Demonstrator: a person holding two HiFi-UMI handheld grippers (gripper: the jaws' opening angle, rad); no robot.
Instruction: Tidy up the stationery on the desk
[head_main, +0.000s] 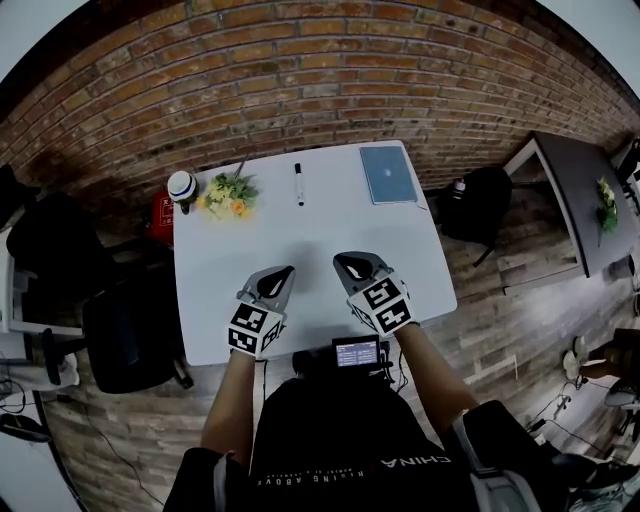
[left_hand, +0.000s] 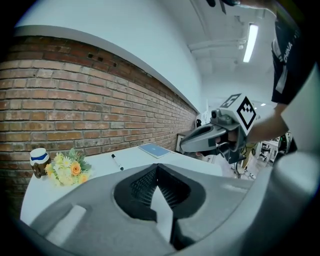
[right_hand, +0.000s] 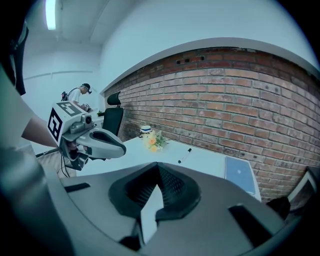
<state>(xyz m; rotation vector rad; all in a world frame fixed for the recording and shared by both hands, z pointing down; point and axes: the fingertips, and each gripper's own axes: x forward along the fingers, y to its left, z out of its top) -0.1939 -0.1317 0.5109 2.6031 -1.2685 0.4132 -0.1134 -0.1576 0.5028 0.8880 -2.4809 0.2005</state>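
Left tongs and right tongs both closed and empty, held over the smooth white desk. A slim marker lies at the far side, between yellow flowers and a flat blue notebook. The black shirt reads "CHINA"

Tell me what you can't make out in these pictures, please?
- Jar, head view: its white lid hides whatever is inside.
- Marker, every view: too small to read any print.
- Blue notebook, every view: the mark on its cover is too small to make out.
- Thin stick behind the flowers, head view: pen or stem, too small to tell.
- Desk, head view: the small screen covers part of its near edge.
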